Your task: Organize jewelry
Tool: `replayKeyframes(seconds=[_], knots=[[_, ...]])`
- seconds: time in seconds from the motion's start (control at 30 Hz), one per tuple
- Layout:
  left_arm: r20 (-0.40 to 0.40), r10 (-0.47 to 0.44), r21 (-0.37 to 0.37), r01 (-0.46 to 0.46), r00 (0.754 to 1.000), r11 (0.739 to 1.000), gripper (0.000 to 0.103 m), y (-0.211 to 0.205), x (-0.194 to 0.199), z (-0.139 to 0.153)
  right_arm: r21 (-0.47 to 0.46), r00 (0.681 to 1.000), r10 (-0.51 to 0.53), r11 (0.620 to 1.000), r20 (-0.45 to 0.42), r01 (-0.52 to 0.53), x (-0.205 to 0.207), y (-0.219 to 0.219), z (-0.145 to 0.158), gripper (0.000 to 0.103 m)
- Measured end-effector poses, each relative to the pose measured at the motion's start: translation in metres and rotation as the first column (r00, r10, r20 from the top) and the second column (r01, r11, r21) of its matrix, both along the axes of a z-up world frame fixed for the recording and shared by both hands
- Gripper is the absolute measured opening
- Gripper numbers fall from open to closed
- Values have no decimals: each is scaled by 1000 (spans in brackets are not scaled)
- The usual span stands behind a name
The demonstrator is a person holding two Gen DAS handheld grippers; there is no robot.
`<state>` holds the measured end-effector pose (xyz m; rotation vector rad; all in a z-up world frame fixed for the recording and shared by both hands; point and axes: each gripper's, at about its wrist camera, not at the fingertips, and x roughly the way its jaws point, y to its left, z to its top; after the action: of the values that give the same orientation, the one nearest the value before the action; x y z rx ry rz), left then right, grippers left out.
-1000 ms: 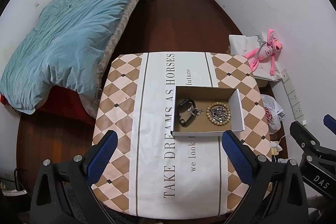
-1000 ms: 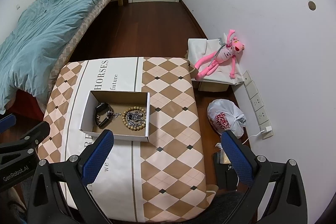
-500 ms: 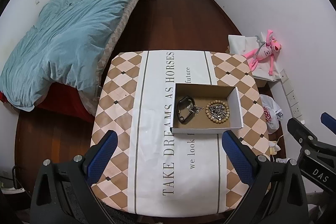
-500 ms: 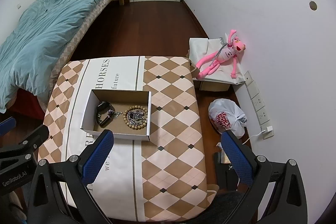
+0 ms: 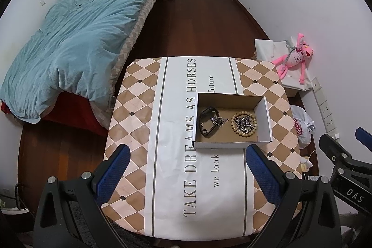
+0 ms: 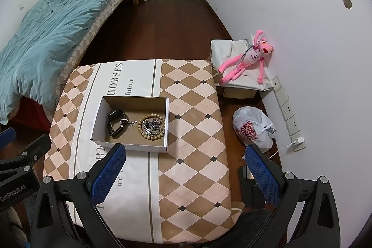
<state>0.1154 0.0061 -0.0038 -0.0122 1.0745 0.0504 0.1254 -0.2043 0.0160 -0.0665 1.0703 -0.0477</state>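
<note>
At the far left, a bed [image 5: 76,38] with a rumpled blue quilt [image 5: 69,48] is lying along the wall, and the left wrist view is showing far more of it than the right wrist view, where it is squeezed to the edge. Next to it, the table [image 5: 139,131] under a checkered cloth printed with lettering is carrying a shallow cardboard box [image 5: 232,144], sitting right of the cloth's white centre band. Inside the box, a black bracelet [image 5: 208,122] is lying at the left, a small silver chain [image 5: 218,120] is touching it, and a wooden bead bracelet [image 5: 244,123] is ringing a heap of silver chain at the right. The left claw [image 5: 186,169] is hovering over the near half of the table with its blue fingers [image 5: 114,169] spread wide and holding nothing; the box is sitting beyond its right finger. The right claw [image 6: 186,169] is likewise spread wide and empty, its left finger overlapping the box's near wall in the picture. Further right, a pink plush toy [image 6: 246,59] is sprawling on a white-covered stand against the wall. Only the right wrist view is showing the whole white plastic bag [image 6: 253,129] on the floor, the wall sockets with a plugged charger [image 6: 300,140] and a small round hole [image 6: 347,2] high on the wall.
</note>
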Motion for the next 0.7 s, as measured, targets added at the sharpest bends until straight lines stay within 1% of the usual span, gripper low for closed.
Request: replayKeyframes(seconds=[0.7], knots=[[-9,-20,7,20,1000,1000,101,-2,-5,-5,-5,1000,5,1000,-7,-5,-3,-2,-3,103]])
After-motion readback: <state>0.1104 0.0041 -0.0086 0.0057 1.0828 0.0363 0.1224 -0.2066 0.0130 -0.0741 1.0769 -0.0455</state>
